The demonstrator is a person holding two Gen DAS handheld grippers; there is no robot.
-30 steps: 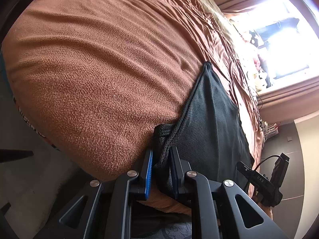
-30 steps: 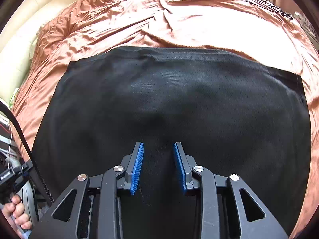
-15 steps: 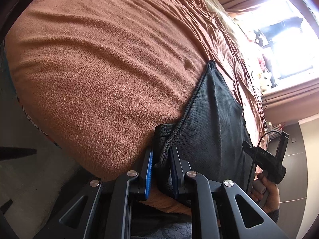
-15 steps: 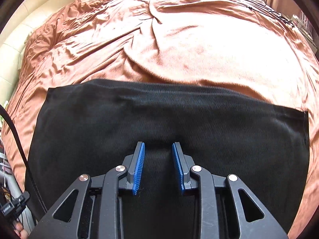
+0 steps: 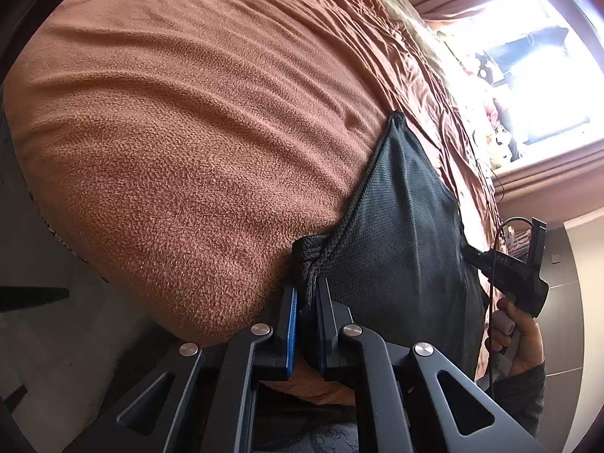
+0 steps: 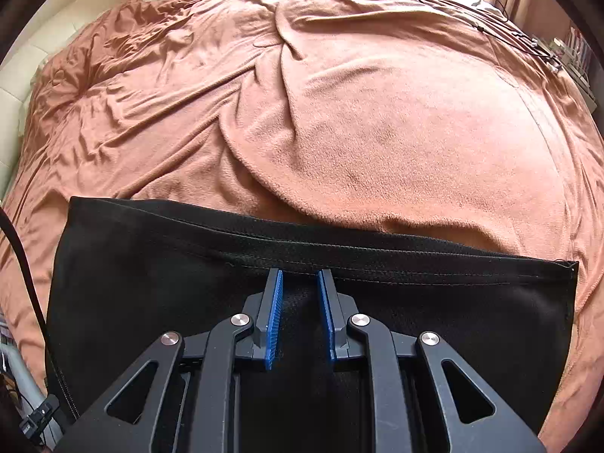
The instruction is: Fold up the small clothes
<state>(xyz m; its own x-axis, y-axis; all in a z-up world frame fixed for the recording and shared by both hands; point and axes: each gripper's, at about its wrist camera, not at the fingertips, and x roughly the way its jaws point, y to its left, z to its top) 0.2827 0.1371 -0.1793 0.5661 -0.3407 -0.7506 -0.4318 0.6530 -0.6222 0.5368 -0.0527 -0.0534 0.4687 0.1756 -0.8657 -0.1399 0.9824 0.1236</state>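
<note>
Left wrist view: the left gripper [image 5: 305, 298], black with blue-padded fingers, is clamped on a bunched corner of the black knit garment [image 5: 400, 234]; the cloth fills the narrow gap between the pads.
Right wrist view: the right gripper [image 6: 300, 302] hovers over the same black knit garment [image 6: 151, 283] with its fingers spread apart and nothing between them; whether the tips touch the cloth cannot be told.
Surroundings: a rust-brown fleece blanket [image 5: 196, 143] covers the bed and lies under everything; ahead of the right gripper the blanket [image 6: 377, 132] is creased into long folds, with one rounded flap overlapping just beyond the garment's far edge.
Far things: a thin black cable [image 6: 472, 11] lies on the blanket well ahead and to the right of the right gripper; a cream padded headboard [image 6: 22, 75] runs along the far left.
In the way: nothing lies on the garment between the two tools (the blanket folds stay beyond its hem).
Other hand: to the right of the left gripper, the person's right hand [image 5: 517, 339] grips the handle of the other tool, past the garment's far side.
Garment place: flat on the blanket, directly under and ahead of the right gripper, stretching away to the right of the left gripper.
Long axis: runs side to side across the right gripper's fingers; the stitched hem [image 6: 339, 253] is the far edge, just past the fingertips, its right end a squared corner.
</note>
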